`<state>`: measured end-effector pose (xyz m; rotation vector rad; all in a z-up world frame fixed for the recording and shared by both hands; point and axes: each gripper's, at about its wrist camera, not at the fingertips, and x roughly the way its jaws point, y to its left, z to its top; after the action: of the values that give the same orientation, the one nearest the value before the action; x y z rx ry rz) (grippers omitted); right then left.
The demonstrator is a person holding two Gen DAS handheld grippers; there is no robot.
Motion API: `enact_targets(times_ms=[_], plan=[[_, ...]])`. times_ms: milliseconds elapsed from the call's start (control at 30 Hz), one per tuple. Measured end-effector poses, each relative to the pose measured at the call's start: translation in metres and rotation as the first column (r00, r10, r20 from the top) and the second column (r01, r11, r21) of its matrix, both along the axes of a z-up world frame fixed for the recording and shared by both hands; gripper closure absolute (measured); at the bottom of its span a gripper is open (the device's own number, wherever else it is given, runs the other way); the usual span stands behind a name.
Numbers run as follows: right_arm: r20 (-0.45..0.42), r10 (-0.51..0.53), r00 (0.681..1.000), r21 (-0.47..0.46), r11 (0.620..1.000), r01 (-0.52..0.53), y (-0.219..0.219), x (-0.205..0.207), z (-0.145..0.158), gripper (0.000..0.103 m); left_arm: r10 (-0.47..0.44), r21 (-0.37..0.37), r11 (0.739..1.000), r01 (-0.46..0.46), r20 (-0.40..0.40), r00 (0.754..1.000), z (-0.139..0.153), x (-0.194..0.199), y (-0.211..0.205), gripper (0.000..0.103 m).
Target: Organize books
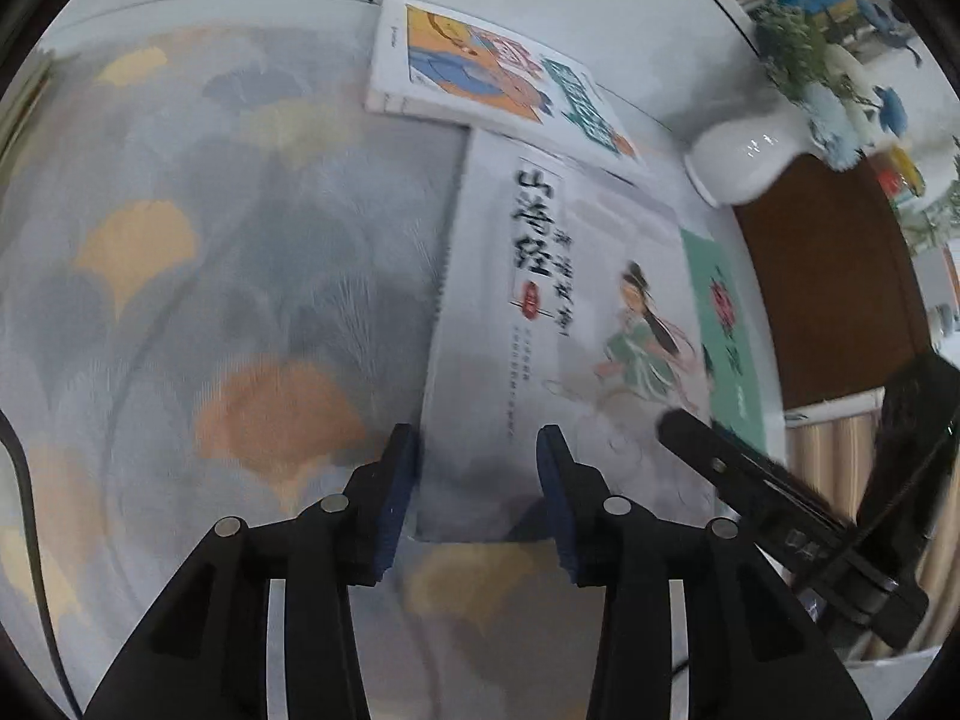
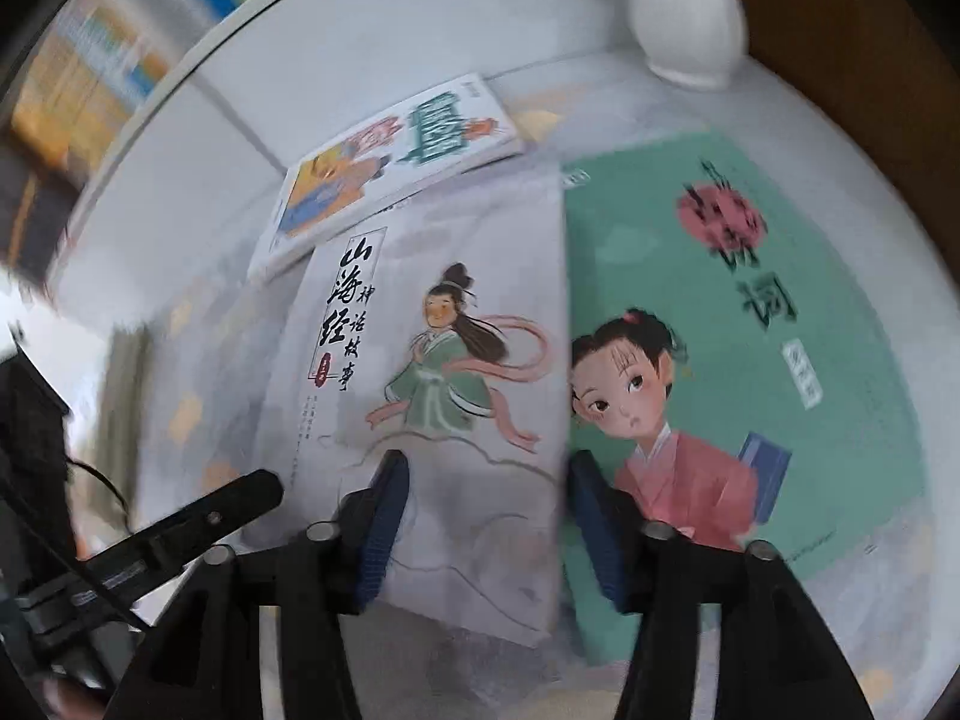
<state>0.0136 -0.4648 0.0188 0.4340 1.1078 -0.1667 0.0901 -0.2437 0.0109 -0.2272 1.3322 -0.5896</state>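
Three books lie flat on a leaf-patterned tablecloth (image 1: 180,276). In the middle is a white book (image 1: 510,312) with black brush lettering and a green-robed figure. A green book (image 1: 726,324) with a girl in pink lies along its right side. An orange-and-blue picture book (image 1: 480,72) lies behind them. My left gripper (image 1: 478,438) is open over the white book's near-left corner, pads apart from it. My right gripper (image 2: 487,459) is open over the seam between the white book (image 2: 432,360) and the green book (image 2: 750,360). The picture book (image 2: 390,174) lies beyond. Each gripper shows at the edge of the other's view.
A white vase (image 1: 744,162) with greenery stands just behind the green book, also seen as the vase (image 2: 690,12). A brown panel (image 1: 834,276) lies to the right. Shelved books (image 2: 120,48) show blurred at far left. A black cable (image 1: 24,480) runs down the left.
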Motion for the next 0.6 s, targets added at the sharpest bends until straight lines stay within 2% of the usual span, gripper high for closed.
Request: enact_targets(times_ms=[67,200,333,400,433,500,600], plan=[[0.0,0.056,0.998,-0.012,0.998,-0.056,0.006,-0.009,0.004,0.047,0.004,-0.007,1.0,-0.004,0.005,1.0,0.004,-0.019,0.009,0.066],[-0.003,0.136,0.991,0.099,0.986,-0.135,0.011,-0.049,0.007,0.048,0.001,-0.043,0.999,-0.003,-0.039,0.999,0.005,-0.074,0.034,0.066],[-0.055,0.246,0.968,0.125,0.963,-0.238,0.033,-0.11,0.0,0.048,0.003,-0.072,0.997,-0.013,-0.14,0.99,-0.007,-0.139,0.061,0.066],[-0.097,0.275,0.957,0.197,0.947,-0.252,0.035,-0.144,-0.015,0.048,0.014,-0.099,0.995,-0.031,-0.167,0.986,-0.011,-0.168,0.072,0.066],[-0.085,0.278,0.957,0.229,0.94,-0.253,0.034,-0.157,-0.017,0.048,0.03,-0.107,0.993,-0.049,-0.174,0.984,-0.011,-0.179,0.077,0.066],[-0.064,0.278,0.958,0.236,0.938,-0.256,0.032,-0.173,-0.016,0.048,0.069,-0.117,0.989,-0.093,-0.2,0.977,-0.013,-0.194,0.083,0.066],[-0.07,0.268,0.961,0.188,0.949,-0.251,0.029,-0.188,-0.014,0.052,0.124,-0.144,0.977,-0.157,-0.213,0.969,-0.016,-0.2,0.088,0.066]])
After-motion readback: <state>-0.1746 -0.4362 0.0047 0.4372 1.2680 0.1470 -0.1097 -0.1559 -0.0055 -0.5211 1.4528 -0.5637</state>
